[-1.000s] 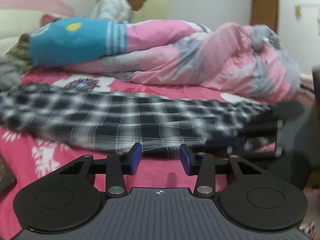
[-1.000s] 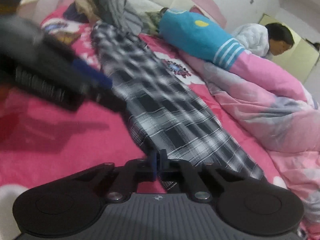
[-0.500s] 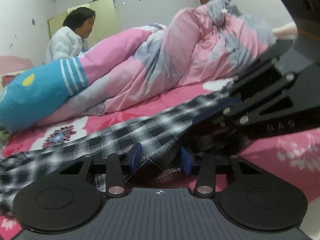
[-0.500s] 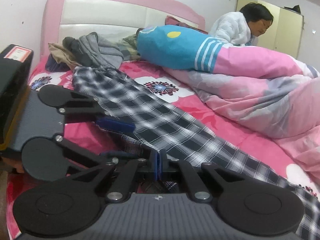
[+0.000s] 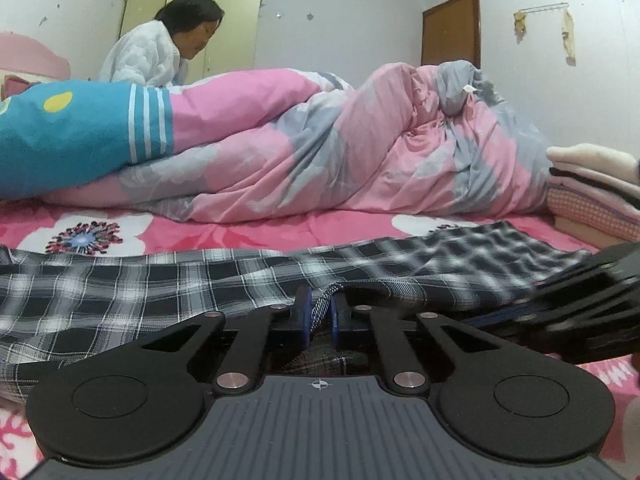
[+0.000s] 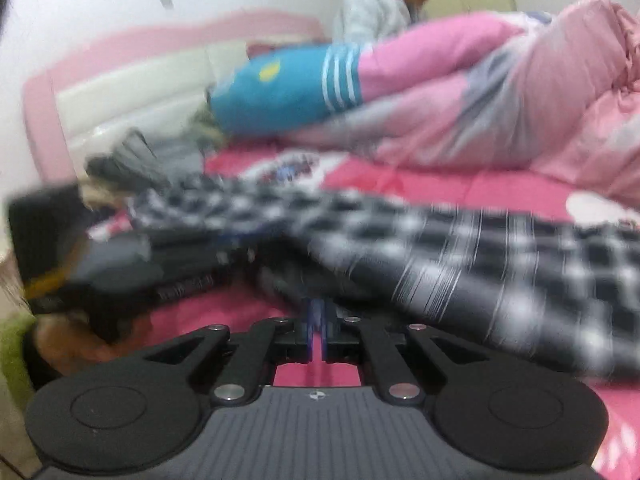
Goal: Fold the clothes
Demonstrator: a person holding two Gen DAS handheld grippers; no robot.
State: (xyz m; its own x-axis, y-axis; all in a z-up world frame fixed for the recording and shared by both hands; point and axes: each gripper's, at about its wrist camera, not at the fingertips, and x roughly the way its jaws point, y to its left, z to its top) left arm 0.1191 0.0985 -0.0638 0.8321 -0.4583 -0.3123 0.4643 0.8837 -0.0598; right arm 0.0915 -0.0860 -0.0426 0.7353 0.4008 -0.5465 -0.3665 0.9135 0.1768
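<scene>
Two grippers are working on one plaid garment point(image 5: 168, 284), a thin woven cloth in black, grey and white check, which is lying long and rumpled across the pink floral bedsheet point(image 5: 248, 236), running from nine o'clock to three o'clock in the left wrist view; the left gripper point(image 5: 320, 314) is pinching a raised hem fold of that cloth between its blue pads, its jaws having just been closing onto it; the fold is standing up as a narrow ridge between the fingertips; the right gripper point(image 6: 318, 322) is sitting with its pads drawn together on the garment's near edge, though blur is softening that view and the contact itself is hard to confirm; in the left wrist view the right gripper is showing at three o'clock as a dark, smeared shape lying over the cloth; behind the garment, at twelve o'clock, a puffy pink and grey quilt point(image 5: 360, 152) is bunching in soft creases; a blue cushion point(image 5: 76, 136) with white stripes is resting at ten o'clock; a person in a white quilted jacket point(image 5: 148, 56) is sitting beyond; folded textiles point(image 5: 592, 184) are stacking flat at two o'clock.
</scene>
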